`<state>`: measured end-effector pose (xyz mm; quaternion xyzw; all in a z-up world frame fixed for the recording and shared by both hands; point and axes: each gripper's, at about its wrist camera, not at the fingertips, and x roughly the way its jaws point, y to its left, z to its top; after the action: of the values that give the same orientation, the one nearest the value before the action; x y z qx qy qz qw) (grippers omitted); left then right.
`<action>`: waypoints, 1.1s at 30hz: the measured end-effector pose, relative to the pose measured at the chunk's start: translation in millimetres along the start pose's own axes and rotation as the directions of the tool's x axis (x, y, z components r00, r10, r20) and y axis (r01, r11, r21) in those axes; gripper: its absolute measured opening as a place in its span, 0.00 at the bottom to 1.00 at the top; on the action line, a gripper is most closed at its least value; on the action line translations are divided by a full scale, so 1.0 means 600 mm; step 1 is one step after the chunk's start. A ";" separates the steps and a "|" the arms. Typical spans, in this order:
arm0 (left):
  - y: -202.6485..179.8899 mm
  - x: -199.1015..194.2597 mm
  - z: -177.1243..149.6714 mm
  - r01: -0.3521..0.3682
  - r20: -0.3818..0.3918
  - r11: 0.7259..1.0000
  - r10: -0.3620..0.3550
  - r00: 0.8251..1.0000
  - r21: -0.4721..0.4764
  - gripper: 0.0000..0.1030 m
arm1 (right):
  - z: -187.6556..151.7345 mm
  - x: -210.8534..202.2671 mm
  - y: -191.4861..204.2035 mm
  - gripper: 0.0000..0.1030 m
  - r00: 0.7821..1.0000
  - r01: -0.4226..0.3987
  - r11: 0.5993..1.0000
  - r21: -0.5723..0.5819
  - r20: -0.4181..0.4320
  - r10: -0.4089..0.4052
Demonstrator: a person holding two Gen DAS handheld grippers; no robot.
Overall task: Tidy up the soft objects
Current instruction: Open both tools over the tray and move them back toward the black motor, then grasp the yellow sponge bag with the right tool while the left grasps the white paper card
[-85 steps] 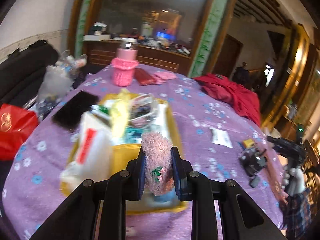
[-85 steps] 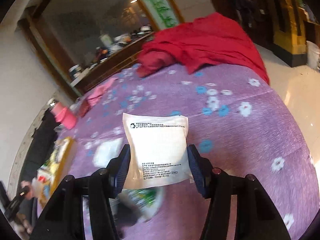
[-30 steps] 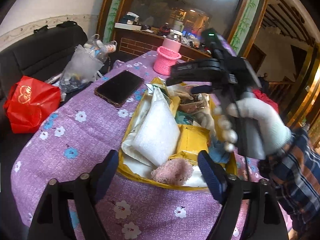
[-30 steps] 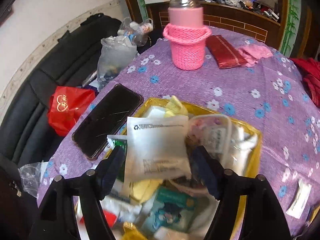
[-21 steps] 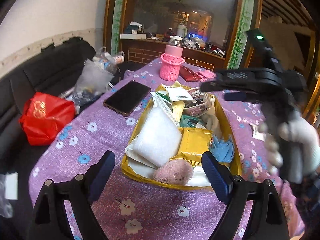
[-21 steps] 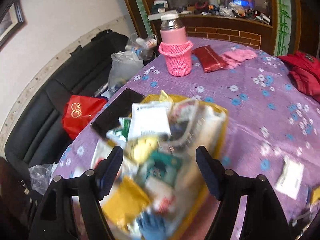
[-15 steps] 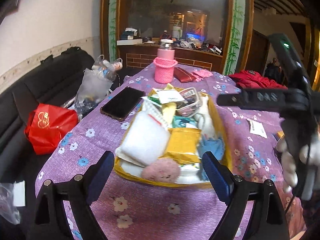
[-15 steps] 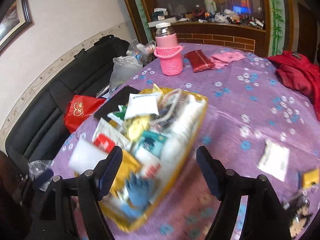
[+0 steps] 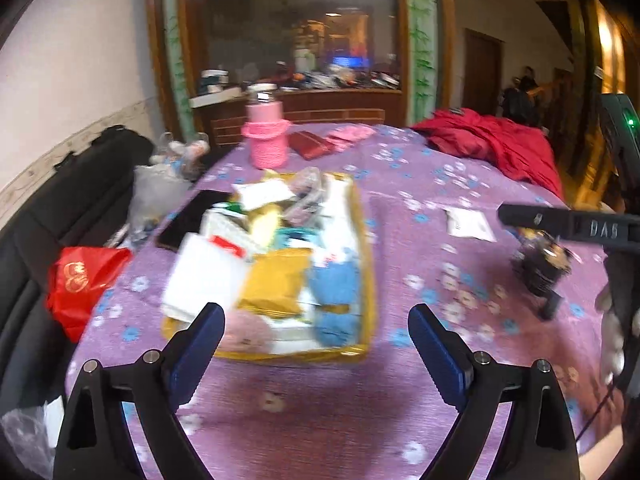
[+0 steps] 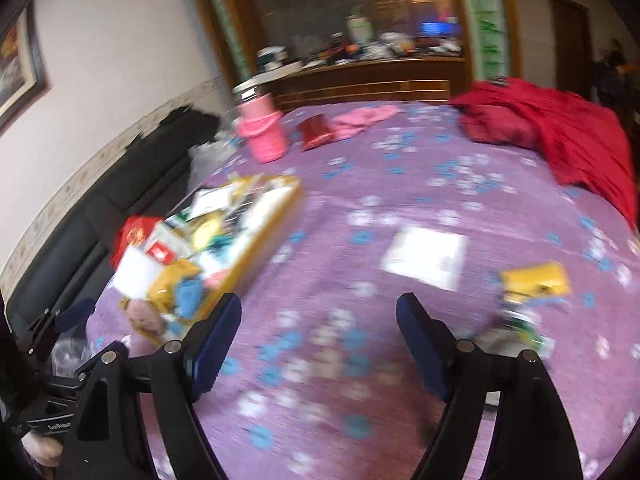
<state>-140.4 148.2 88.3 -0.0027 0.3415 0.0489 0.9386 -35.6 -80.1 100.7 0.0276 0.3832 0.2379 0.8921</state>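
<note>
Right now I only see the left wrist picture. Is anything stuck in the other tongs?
Observer: No. The right wrist view shows the right tongs with nothing between them, their jaws opening above the purple cloth.
Operator: Are any things lying outside the yellow tray?
Observer: Yes. A yellow packet lies on the cloth, to the right of the white packet.
Operator: What's on the wall over there?
Observer: A framed picture hangs at the upper left, outside your view.
</note>
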 end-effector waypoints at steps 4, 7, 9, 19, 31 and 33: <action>-0.051 0.012 -0.004 0.091 -0.032 0.994 -0.089 0.995 0.061 0.92 | -0.013 -0.055 -0.119 0.77 0.994 0.096 0.988 0.120 0.044 -0.102; -0.089 0.033 -0.010 0.161 -0.085 0.983 -0.154 0.984 0.091 0.92 | -0.029 -0.091 -0.219 0.77 0.982 0.165 0.954 0.251 0.047 -0.183; -0.113 0.052 -0.018 0.201 -0.129 0.974 -0.187 0.974 0.102 0.92 | -0.039 -0.107 -0.266 0.77 0.978 0.180 0.933 0.313 0.046 -0.204; -0.172 0.137 -0.056 0.281 -0.333 0.955 -0.236 0.913 0.091 0.92 | -0.024 -0.019 -0.330 0.77 0.988 0.155 0.912 0.380 -0.073 -0.138; -0.182 0.138 -0.071 0.289 -0.304 0.949 -0.241 0.922 0.126 0.99 | 0.039 0.145 -0.342 0.77 0.971 -0.008 0.833 0.553 -0.195 0.138; -0.181 0.137 -0.071 0.293 -0.299 0.948 -0.245 0.922 0.126 0.99 | 0.063 0.165 -0.340 0.77 0.959 -0.130 0.809 0.573 -0.134 0.249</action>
<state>-94.8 46.0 -0.3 0.0228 0.4696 -0.1108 0.8756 131.7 -211.4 13.7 0.3008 0.5201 0.2052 0.7726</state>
